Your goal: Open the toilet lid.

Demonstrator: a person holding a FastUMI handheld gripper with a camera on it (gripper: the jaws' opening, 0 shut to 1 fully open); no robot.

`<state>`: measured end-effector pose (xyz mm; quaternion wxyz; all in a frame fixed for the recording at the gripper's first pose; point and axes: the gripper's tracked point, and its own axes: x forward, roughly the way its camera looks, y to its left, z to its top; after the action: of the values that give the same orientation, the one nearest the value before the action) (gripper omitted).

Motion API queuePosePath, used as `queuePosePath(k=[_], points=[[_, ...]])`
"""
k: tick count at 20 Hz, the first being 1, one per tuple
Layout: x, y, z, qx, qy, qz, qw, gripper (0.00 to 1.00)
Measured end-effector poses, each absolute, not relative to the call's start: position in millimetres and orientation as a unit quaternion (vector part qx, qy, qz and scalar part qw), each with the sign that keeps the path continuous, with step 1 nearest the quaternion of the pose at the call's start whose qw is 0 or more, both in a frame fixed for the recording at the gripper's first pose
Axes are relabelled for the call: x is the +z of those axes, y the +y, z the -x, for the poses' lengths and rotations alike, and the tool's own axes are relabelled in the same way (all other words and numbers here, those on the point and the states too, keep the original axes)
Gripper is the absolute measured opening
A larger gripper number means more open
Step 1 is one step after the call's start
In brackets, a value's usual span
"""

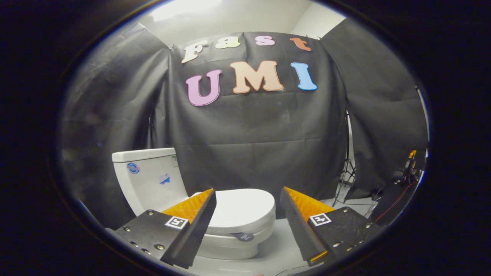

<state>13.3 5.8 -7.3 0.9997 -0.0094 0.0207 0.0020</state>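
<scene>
The tongs (247, 195) stand wide apart, holding nothing. Just beyond them, between the two fingers and toward eleven o'clock, sits the white ceramic toilet (230, 245) with its smooth white oval lid (241, 209) lying flat and closed. The left finger (191, 226) overlaps the lid's near edge. The white rectangular tank (151, 178) rises at ten o'clock, against the black cloth wall (249, 138).

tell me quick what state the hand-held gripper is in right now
hand-held gripper: open, fingers spread wide and holding nothing; the closed toilet lid lies beyond them, untouched.
</scene>
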Motion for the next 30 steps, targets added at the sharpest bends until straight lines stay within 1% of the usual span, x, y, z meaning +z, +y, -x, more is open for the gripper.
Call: queuePosePath(k=[5, 8, 12, 18, 20, 22, 25, 27, 30], points=[[-16.6, 2.9, -27.0, -0.011, 0.037, 0.006, 0.999, 0.99], [-28.9, 1.1, -37.4, -0.019, 0.067, -0.016, 0.997, 0.99], [-64.6, -5.1, -52.3, -0.037, 0.126, -0.049, 0.99, 0.99], [-104.4, -9.1, -80.8, -0.052, 0.176, -0.084, 0.979, 0.99], [-124.2, -21.3, -91.5, -0.069, 0.194, -0.094, 0.974, 0.99], [-143.7, -26.4, -96.1, -0.084, 0.219, -0.128, 0.964, 0.99], [-184.4, -25.5, -99.3, -0.102, 0.274, -0.206, 0.934, 0.99], [-204.2, -21.1, -99.0, -0.108, 0.293, -0.25, 0.916, 0.99], [-229.7, -19.3, -95.3, -0.122, 0.32, -0.282, 0.896, 0.92]])
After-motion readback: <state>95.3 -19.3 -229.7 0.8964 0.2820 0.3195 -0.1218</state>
